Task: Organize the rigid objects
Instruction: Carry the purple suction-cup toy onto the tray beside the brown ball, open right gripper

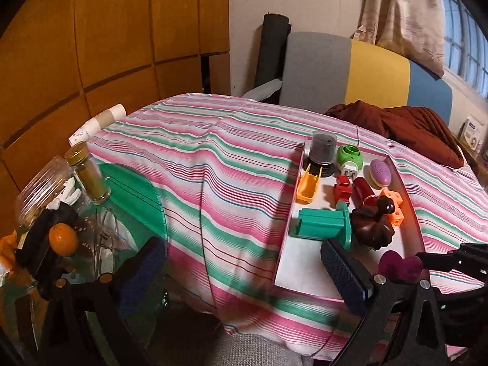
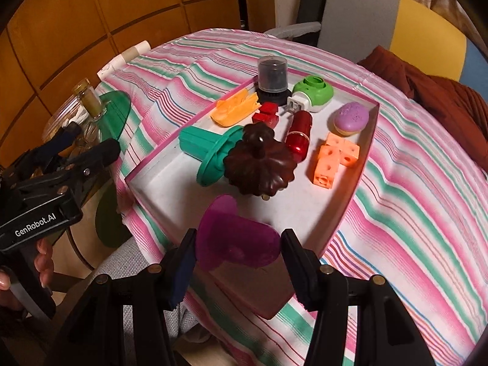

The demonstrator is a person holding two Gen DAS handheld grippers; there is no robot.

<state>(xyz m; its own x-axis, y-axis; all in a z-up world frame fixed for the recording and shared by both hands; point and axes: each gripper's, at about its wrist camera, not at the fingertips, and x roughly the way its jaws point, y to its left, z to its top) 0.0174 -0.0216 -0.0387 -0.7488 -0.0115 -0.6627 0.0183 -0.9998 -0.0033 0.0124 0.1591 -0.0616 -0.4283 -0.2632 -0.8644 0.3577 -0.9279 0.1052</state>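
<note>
Purple heart sits squeezed between the two pads of our right gripper, just over the near corner of the white tray. We are holding it only by its edges, so it could slip out and fall onto the striped cloth if we let go too early. It could also bump the brown lid and knock the teal toy. Our right gripper points steeply down at the tray. Our left gripper hangs open and empty near the tray's left side.
</note>
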